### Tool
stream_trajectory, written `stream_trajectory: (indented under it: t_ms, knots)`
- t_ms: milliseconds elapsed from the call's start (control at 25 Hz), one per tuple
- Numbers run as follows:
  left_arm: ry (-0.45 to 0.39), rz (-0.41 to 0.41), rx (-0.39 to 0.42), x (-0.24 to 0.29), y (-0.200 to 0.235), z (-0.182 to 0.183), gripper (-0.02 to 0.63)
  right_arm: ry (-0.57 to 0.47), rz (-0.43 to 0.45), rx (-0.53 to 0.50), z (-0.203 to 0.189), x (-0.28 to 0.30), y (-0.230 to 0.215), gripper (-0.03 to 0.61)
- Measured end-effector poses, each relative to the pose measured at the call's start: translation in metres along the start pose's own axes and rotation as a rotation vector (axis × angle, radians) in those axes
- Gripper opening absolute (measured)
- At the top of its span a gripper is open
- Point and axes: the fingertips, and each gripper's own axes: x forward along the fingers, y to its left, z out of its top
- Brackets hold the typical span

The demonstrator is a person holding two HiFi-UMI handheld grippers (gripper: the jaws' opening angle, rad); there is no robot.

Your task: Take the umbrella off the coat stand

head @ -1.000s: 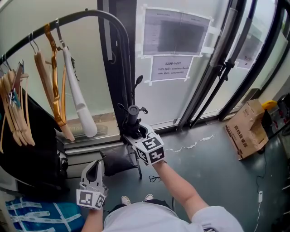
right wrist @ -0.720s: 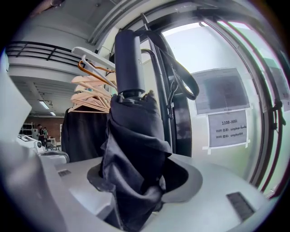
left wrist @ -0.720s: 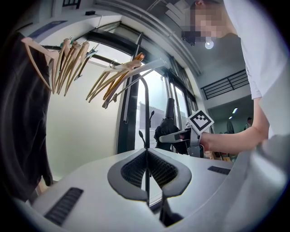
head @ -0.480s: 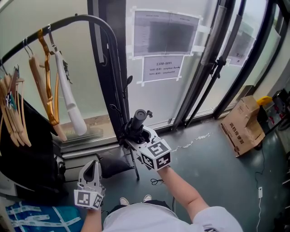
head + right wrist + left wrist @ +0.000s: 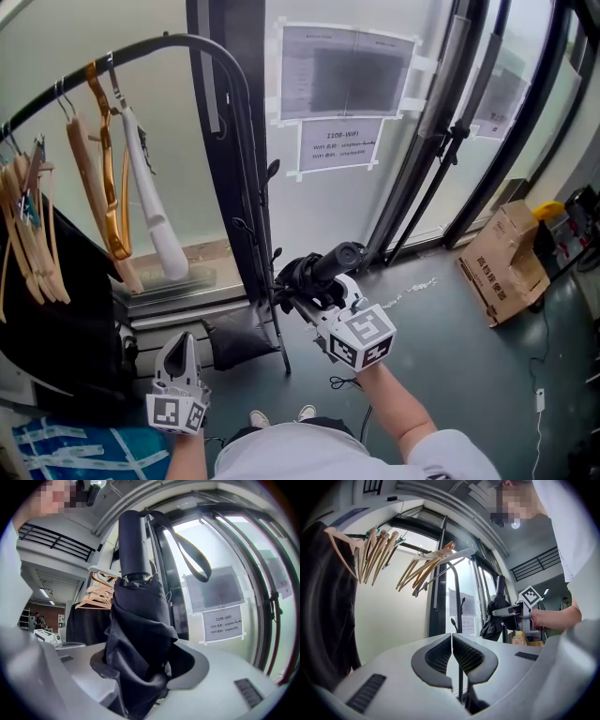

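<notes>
step in hand: looks like lifting the umbrella clear of the coat stand. I'd say it's mostly done, since the wrist strap hangs as a free loop with no hook in it.
right hand-held gripper: jaws fairly wide apart and clamped on the bunched black canopy, just under the handle.
where the umbrella is: standing up between those jaws, handle end poking out above them, just beside the stand's pole and to the right of it.
how to do it well: pull it straight away from the pole and keep the strap loop on the side facing away from the hooks. Go steady, no twisting.
watch out: the grip is on soft fabric, not the shaft, so my guess is it could slip if yanked. Loose folds hanging below the jaws could catch a hook too.
left hand-held gripper: closed, nothing in it, held low and well apart from the umbrella.
umbrella looks: compact folding type, all black, with a smooth cylinder handle and a crumpled, unwrapped canopy.
handling guess: light, floppy at the bottom, stiff at the top.
</notes>
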Motion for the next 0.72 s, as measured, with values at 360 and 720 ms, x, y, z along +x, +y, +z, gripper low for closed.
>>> stream_trajectory:
  t_ms: [360, 720]
  knots:
    - [-0.012, 0.020, 0.005, -0.006, 0.010, 0.004, 0.028, -0.043, -0.035, -0.050, 0.018, -0.044, -0.003, 0.253]
    - [0.004, 0.063, 0.014, -0.020, 0.027, 0.004, 0.028, 0.015, -0.189, -0.088, -0.007, -0.089, -0.030, 0.253]
